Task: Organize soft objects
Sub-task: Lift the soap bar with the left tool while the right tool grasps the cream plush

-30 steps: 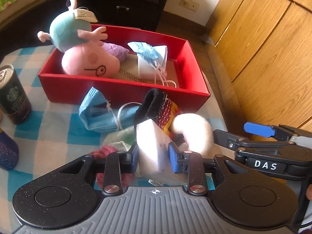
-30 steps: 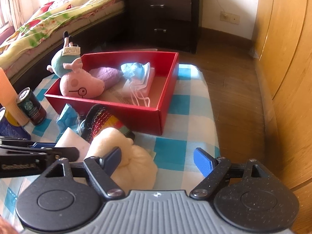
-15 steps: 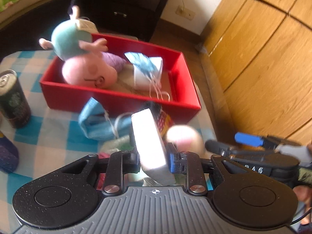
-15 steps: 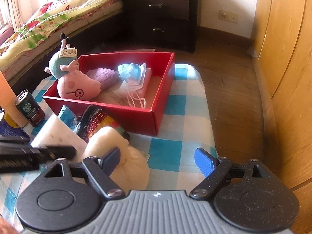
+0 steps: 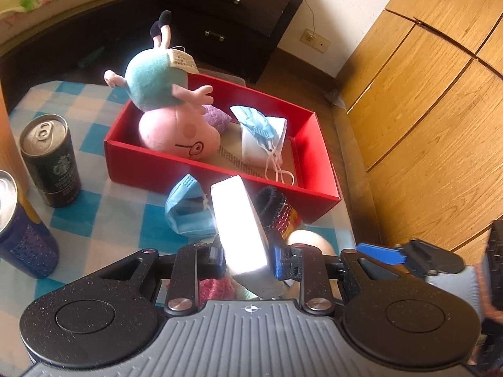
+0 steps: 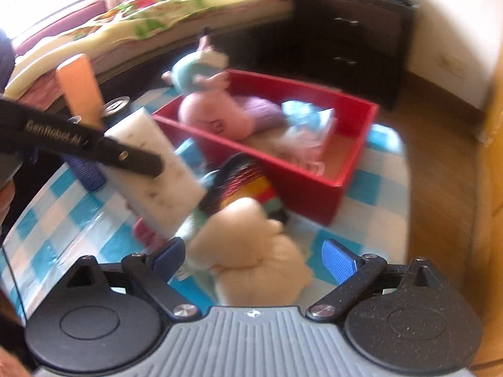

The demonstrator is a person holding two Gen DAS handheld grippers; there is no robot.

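My left gripper (image 5: 245,257) is shut on a white sponge block (image 5: 239,220) and holds it tilted above the checked tablecloth (image 5: 103,213). In the right wrist view the sponge (image 6: 157,169) hangs left of centre. My right gripper (image 6: 254,260) is opening, its blue pads either side of a cream plush (image 6: 251,260) without pressing on it. A striped knit sock (image 5: 279,210) and a blue face mask (image 5: 185,213) lie in front of the red box (image 5: 220,169). The box holds a pink pig plush (image 5: 176,135), a purple soft item (image 5: 217,119) and face masks (image 5: 261,132).
Two drink cans (image 5: 50,160) (image 5: 19,238) stand at the table's left. An orange upright object (image 6: 80,88) is behind them. A wooden wardrobe (image 5: 424,125) runs close along the right. A dark nightstand (image 5: 232,15) and a bed lie beyond the table. Pink knitwear (image 6: 144,232) lies under the sponge.
The left gripper has risen with the sponge, lifting it off the pile. The right gripper's jaws have spread wider and it has shifted over the cream plush.
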